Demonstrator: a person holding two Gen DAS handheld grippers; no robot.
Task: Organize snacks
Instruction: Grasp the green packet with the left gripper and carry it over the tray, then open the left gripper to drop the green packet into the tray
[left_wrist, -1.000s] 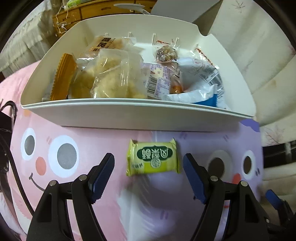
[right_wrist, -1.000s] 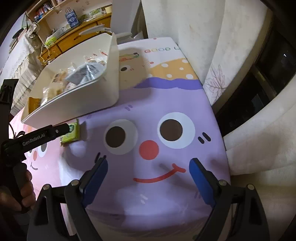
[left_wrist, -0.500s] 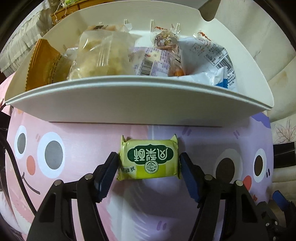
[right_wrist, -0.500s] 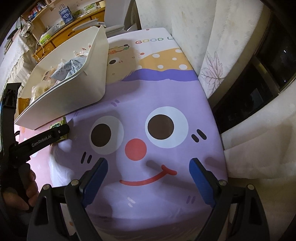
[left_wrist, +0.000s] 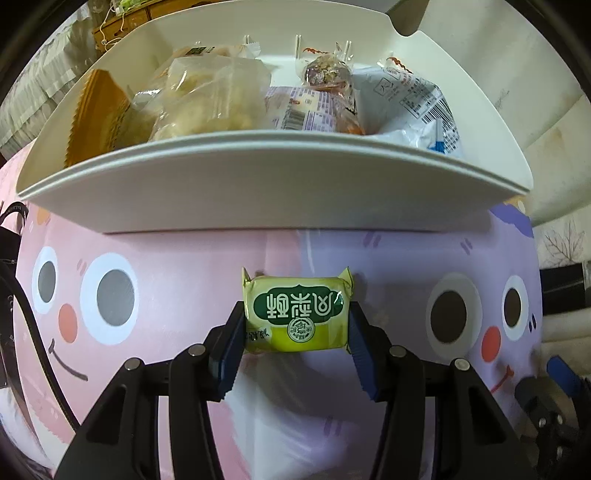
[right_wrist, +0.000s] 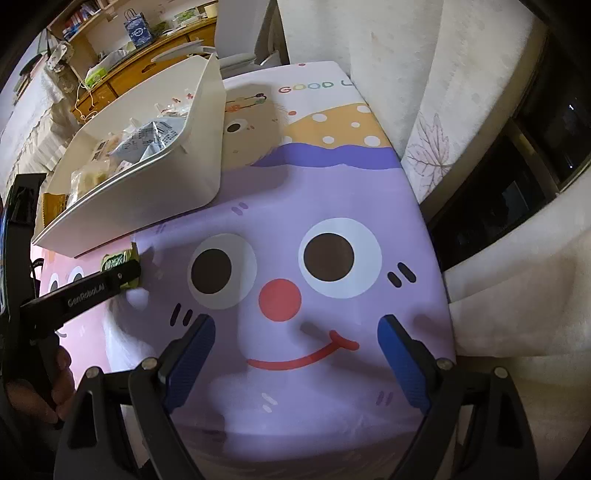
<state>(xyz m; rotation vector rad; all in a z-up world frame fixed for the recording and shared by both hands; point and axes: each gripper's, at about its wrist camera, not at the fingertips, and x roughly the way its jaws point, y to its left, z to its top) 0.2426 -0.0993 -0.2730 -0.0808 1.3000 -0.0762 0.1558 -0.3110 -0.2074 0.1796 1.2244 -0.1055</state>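
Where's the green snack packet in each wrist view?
Left wrist: green snack packet low centre, between the left hand-held gripper fingers, which are closing.
Right wrist: far left, partly behind that gripper's finger.
Shared landmark: white bin just behind it.

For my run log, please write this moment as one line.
left claw: closing around green snack pack | right claw: open, empty | white bin: behind pack

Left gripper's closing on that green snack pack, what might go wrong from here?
The left gripper is closing on the green pack near its lower half, so the soft wrapper may crumple or slip out. The bin wall stands close behind; a low lift could catch its rim. The bin already looks crowded.
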